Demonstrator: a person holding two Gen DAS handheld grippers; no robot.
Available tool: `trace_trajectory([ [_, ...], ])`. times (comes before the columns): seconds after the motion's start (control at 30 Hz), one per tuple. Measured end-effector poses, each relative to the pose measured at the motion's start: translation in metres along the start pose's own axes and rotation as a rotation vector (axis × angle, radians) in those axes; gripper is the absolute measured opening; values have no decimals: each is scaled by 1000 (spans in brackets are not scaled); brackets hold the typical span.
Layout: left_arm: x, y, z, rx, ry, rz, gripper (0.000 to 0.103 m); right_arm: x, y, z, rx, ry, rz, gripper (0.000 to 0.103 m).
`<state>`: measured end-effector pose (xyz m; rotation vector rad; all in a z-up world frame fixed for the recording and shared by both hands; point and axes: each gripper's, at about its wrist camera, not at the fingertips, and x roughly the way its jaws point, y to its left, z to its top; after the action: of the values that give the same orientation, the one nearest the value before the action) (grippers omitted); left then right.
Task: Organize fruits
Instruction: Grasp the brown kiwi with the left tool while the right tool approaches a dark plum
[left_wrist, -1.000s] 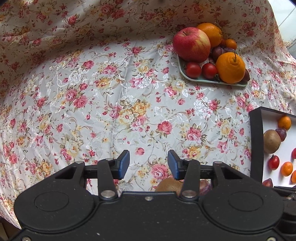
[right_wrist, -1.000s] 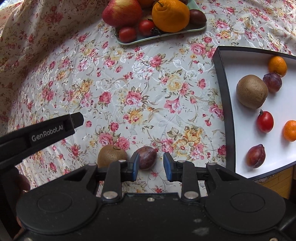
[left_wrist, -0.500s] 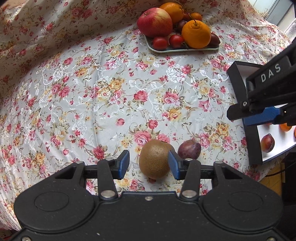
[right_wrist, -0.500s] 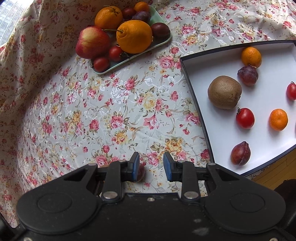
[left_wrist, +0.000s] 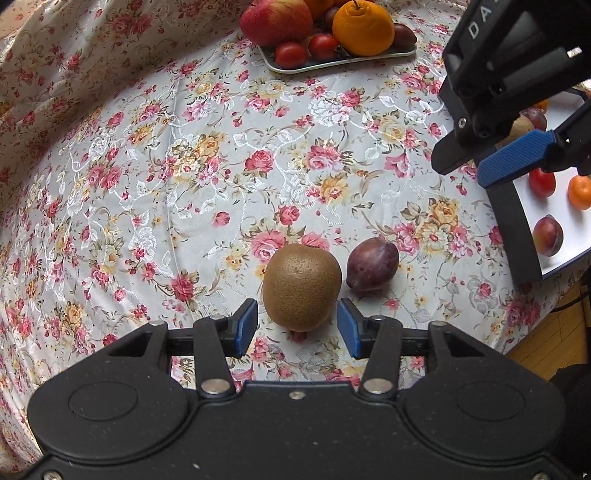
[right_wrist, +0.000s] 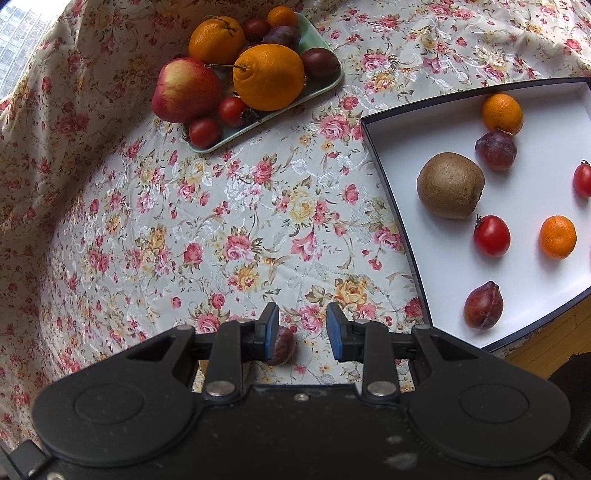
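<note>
Right gripper (left_wrist: 517, 162) reads "DA" – left gripper (left_wrist: 297, 328) open round kiwi (left_wrist: 301, 286).

Soft even daylight, faint shadows under the kiwi (left_wrist: 301, 286) just ahead of the left gripper (left_wrist: 297, 326), white tray (right_wrist: 546, 295) bright to the right, strong fisheye bending at edges, focus sharp.

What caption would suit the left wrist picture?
Open left gripper lined up on a kiwi beside a plum on a floral tablecloth.
</note>
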<state>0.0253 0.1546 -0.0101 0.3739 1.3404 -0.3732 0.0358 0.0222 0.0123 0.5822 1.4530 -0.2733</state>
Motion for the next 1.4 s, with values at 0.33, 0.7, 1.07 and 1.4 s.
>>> trace_trajectory([
  [0.33,21,-2,-1,15,23,20,58,4,11,-1,-9,13,7,31],
  [0.7,23,25,17,-149,-6,-82,55,13,17,0,-1,39,4,31],
  [1.07,20,33,48,-201,-91,-46,55,24,15,6,35,72,1,31],
  [1.4,26,38,69,-241,-95,-41,57,19,8,10,66,83,46,31],
])
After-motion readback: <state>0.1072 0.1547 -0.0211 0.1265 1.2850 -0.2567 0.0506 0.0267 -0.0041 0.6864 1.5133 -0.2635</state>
